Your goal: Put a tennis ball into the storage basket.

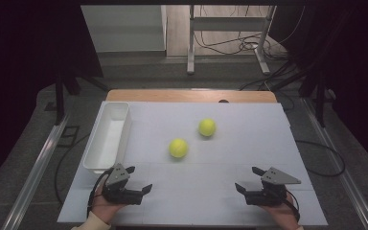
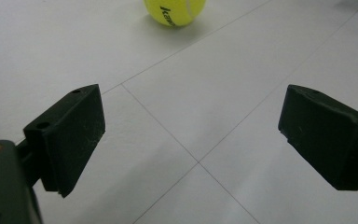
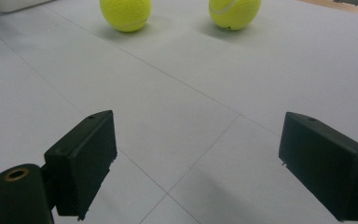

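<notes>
- High view, nearest edge: left tongs [image 1: 140, 178] and right tongs [image 1: 247, 179] rest on the white surface [image 1: 268, 143], both released, nothing between their jaws.
- Ahead lies the near ball [image 1: 178, 148], then the far ball [image 1: 207, 127], well apart from both tongs.
- Leftward, the white bin [image 1: 106, 139] holds nothing; judging by this, neither ball has been picked up yet.
</notes>
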Available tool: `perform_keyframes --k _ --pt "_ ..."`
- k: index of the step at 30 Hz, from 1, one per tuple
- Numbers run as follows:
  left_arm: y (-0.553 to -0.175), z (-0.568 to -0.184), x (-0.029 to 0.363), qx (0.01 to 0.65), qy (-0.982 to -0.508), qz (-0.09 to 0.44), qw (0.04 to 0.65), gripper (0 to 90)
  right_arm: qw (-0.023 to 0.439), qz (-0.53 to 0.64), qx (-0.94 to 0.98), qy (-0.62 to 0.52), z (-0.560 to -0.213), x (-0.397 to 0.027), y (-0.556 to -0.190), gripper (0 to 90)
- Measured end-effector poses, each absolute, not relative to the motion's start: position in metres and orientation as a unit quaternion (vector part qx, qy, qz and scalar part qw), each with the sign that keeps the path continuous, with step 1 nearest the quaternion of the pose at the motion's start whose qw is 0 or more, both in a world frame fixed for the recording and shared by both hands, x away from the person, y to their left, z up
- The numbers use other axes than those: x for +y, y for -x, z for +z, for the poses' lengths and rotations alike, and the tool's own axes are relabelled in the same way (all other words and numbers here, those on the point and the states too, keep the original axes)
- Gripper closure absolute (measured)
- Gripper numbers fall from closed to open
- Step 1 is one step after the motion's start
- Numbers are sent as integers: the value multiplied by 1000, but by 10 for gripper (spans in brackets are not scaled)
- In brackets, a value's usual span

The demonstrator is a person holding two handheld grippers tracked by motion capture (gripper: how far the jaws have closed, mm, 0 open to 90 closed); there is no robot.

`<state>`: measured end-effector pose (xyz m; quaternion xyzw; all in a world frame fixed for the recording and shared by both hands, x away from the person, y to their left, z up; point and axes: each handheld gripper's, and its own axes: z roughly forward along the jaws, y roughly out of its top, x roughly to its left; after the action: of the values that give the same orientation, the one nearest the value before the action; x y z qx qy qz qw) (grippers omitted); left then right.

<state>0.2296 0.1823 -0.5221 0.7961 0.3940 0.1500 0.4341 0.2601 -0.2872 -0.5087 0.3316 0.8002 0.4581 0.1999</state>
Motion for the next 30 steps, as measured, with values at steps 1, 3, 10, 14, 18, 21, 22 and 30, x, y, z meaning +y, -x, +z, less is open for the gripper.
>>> perform_keyframes --k 1,3,10,14,18,21,22,30 --pt "-230 -522 183 395 -795 150 435 82 199 457 801 -332 -509 -287 -260 118" --pt "-231 -522 182 395 -795 148 436 82 192 461 800 -333 -508 -287 -260 120" --pt "-232 -522 184 393 -795 143 440 83 181 460 804 -331 -509 -282 -261 122" --pt "-234 -520 183 395 -792 140 443 84 181 459 807 -325 -510 -282 -259 122" --pt "-233 -519 180 393 -794 134 445 83 178 458 805 -333 -511 -286 -260 122" --pt "-233 -518 181 395 -789 127 453 83 176 457 805 -335 -512 -287 -262 122" --pt "-232 -517 181 396 -788 131 454 84 175 459 804 -334 -513 -287 -262 123" --pt "-231 -514 177 397 -788 145 449 84 168 461 810 -322 -513 -285 -261 127"
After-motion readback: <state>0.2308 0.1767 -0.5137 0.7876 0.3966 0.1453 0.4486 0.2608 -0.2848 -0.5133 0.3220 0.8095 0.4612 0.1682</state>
